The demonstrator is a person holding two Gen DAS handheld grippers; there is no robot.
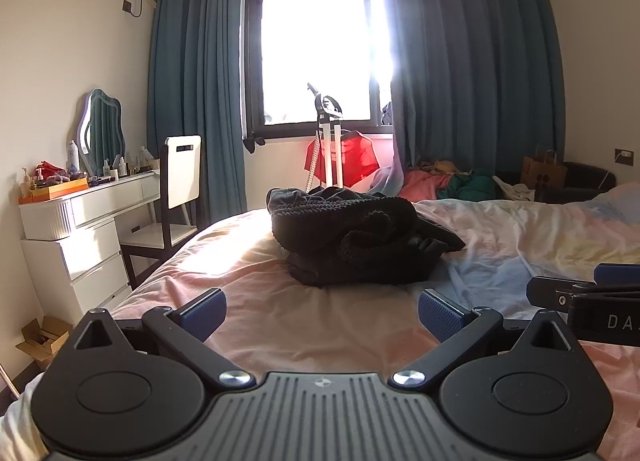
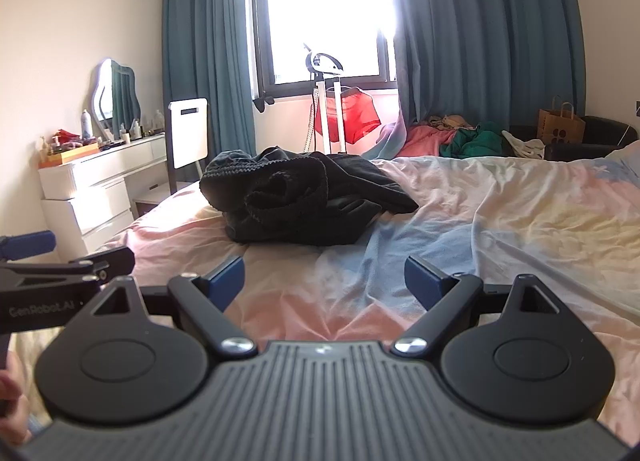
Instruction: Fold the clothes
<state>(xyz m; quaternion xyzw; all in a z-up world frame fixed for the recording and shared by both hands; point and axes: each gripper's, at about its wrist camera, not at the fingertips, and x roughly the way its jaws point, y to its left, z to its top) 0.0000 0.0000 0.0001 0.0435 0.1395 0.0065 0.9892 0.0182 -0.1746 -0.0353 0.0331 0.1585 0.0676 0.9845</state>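
A crumpled pile of black clothes (image 1: 356,237) lies on the bed, a knitted piece on top of a smoother one; the right wrist view shows the black clothes (image 2: 296,201) ahead and to the left. My left gripper (image 1: 322,311) is open, low over the sheet, a short way in front of the pile with nothing between its blue pads. My right gripper (image 2: 324,281) is open too and holds nothing; it hovers beside the left one, short of the pile. Each gripper shows at the edge of the other's view.
The bed (image 1: 520,229) has a wrinkled pastel sheet. A white dresser (image 1: 80,221) with a mirror and a chair (image 1: 176,189) stand left of it. A garment steamer with a red cloth (image 1: 340,157), more clothes (image 2: 460,137) and a paper bag (image 2: 560,125) lie beyond.
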